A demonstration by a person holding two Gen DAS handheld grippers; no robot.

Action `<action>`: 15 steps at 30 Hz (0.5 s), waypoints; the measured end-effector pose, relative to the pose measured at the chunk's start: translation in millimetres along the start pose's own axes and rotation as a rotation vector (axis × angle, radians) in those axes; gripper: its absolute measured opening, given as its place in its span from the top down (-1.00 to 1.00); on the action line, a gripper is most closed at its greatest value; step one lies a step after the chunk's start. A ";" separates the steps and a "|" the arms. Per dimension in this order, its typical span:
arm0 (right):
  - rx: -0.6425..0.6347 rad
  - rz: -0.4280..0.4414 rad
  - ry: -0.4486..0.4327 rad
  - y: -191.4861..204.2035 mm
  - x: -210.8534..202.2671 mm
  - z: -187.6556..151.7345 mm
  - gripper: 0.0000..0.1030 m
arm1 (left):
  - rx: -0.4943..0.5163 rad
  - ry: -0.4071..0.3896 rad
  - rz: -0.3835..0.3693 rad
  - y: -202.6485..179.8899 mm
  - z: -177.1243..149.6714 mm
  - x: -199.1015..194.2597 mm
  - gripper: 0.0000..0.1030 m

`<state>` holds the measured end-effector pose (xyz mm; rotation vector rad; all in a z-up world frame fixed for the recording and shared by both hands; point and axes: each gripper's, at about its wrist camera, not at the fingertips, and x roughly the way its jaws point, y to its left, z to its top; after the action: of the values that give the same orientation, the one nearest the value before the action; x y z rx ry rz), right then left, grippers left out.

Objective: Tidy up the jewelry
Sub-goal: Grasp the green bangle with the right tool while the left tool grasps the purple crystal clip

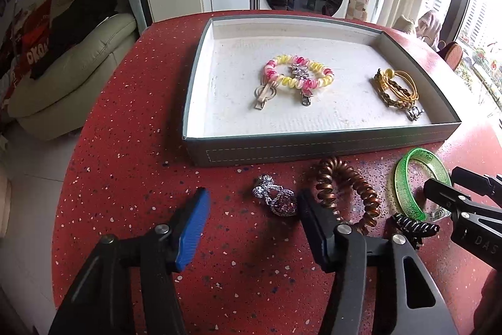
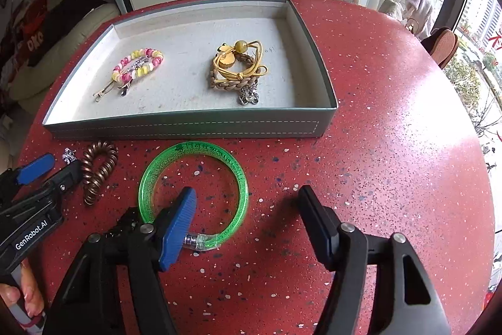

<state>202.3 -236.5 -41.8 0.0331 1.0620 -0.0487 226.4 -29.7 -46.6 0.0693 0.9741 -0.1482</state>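
Left wrist view first: your left gripper [image 1: 251, 203] hangs over the red speckled table [image 1: 125, 146] with its jaws apart and nothing clamped. The sparkly rhinestone clip [image 1: 276, 198] lies on the table between the two fingers, just beside the right-hand one, and neither pad presses on it as far as I can see. The brown spiral hair tie [image 1: 348, 190] lies just past that finger, with a black claw clip [image 1: 414, 226] beyond it near the green glitter bangle [image 1: 414, 181]. Your right gripper [image 1: 439, 193] pokes in from the right edge with one fingertip inside the bangle's ring. Further back, the grey tray [image 1: 313, 146] holds a pink-and-yellow spiral tie [image 1: 298, 74] with two small clips tucked under it, and a yellow cord and braid bundle [image 1: 397, 91] off in its right corner.

Right wrist view: your right gripper [image 2: 248, 209] is released too, jaws spread. The blue-padded finger [image 2: 178, 225] sits inside the green glitter bangle [image 2: 194, 153], over its near rim by the clear clasp; the other finger stands outside the ring, well clear, so the right side of the band lies between them ungripped. The bangle lies flat on the table [image 2: 392, 146], just in front of the tray [image 2: 188, 127]. Your left gripper [image 2: 53, 171] shows at the left edge next to the brown spiral hair tie [image 2: 98, 168], with your hand [image 2: 18, 294] on its handle at the bottom corner.
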 end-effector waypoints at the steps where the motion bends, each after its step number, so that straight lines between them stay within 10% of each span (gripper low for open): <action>1: -0.007 -0.011 0.001 0.3 -0.8 -0.3 -0.10 | 0.009 -0.005 -0.003 -1.9 0.3 -0.8 -0.23; 4: -0.005 -0.008 0.000 -2.0 -3.0 -0.4 0.21 | 0.030 -0.012 -0.013 -7.1 1.6 -3.1 0.31; 8: 0.008 -0.002 -0.002 -6.2 -4.9 -0.6 0.85 | 0.017 -0.022 -0.042 -3.7 -1.7 -6.7 0.31; 15: 0.050 0.045 -0.021 -14.2 -13.2 -10.2 0.85 | -0.009 -0.043 -0.114 12.8 -12.3 -21.5 0.31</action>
<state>186.2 -249.8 -35.3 0.1010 1.0390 -0.0350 206.4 -13.5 -35.8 0.0019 0.9360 -0.2493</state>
